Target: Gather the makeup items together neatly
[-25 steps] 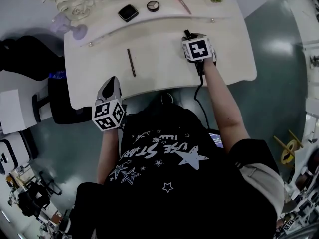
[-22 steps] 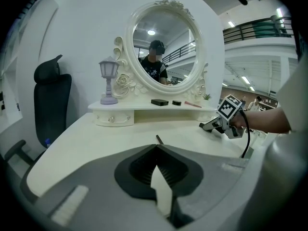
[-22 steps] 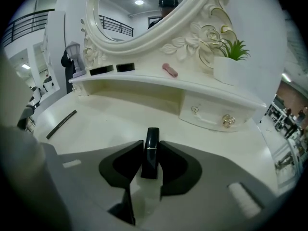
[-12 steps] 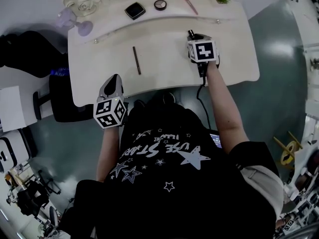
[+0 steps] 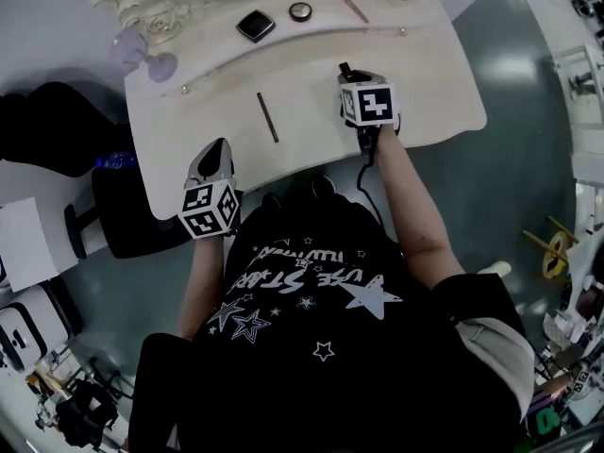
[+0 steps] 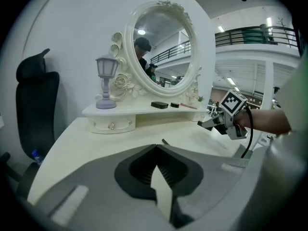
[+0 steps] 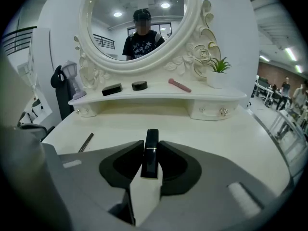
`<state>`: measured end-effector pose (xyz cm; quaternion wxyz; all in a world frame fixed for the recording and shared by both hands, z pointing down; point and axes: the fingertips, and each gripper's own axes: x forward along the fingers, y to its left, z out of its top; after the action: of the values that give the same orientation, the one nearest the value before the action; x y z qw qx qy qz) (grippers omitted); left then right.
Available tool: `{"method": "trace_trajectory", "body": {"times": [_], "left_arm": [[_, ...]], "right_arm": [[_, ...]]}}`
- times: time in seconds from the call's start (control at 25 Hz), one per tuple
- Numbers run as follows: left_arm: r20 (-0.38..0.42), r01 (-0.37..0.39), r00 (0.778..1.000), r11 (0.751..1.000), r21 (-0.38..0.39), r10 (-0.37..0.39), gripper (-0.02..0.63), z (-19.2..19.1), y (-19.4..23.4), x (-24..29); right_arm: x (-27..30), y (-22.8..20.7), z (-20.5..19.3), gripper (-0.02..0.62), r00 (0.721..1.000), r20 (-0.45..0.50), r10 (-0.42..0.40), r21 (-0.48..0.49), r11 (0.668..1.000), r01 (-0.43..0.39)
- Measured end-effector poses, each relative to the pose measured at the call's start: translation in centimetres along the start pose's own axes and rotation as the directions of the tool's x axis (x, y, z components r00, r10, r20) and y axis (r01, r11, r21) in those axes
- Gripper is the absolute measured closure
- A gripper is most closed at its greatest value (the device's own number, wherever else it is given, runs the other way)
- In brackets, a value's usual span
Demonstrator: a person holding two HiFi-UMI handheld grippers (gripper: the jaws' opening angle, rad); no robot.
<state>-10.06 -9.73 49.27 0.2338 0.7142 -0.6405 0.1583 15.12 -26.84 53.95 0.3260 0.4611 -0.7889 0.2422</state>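
Your left gripper (image 6: 155,147) sits at the front edge of the dressing table (image 5: 425,83), jaws pressed together with nothing between them; your right gripper (image 7: 151,142), further in over the tabletop, has just been closing its jaws and now clamps a slim black tube (image 7: 151,155) that points away from you; a dark pencil (image 5: 268,117) lies alone on the tabletop between the two grippers; beyond it, on the raised shelf (image 7: 159,99), rest a black compact (image 7: 111,89), a round pot (image 7: 139,85) and a pink stick (image 7: 179,85), well apart from the tube; the oval mirror (image 7: 134,18) stands behind.
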Motion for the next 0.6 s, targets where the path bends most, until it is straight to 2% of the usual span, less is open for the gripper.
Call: {"method": "trace_trajectory", "body": {"times": [0.24,0.6], "left_arm": [[-0.013,0.054,0.998,0.998,0.011,-0.054,0.604,-0.2,1.6,-0.2],[-0.002,0.105,0.994,0.994,0.002,-0.105,0.604,-0.4,3.3,-0.6]], "right_arm": [[-0.6,3.1,-0.8,0.466,1.0,-0.013,-0.013,0.047,0.999,0.014],[-0.1,7.9,-1.2,0.466,0.999,-0.028,-0.015,0.033,0.999,0.016]]}}
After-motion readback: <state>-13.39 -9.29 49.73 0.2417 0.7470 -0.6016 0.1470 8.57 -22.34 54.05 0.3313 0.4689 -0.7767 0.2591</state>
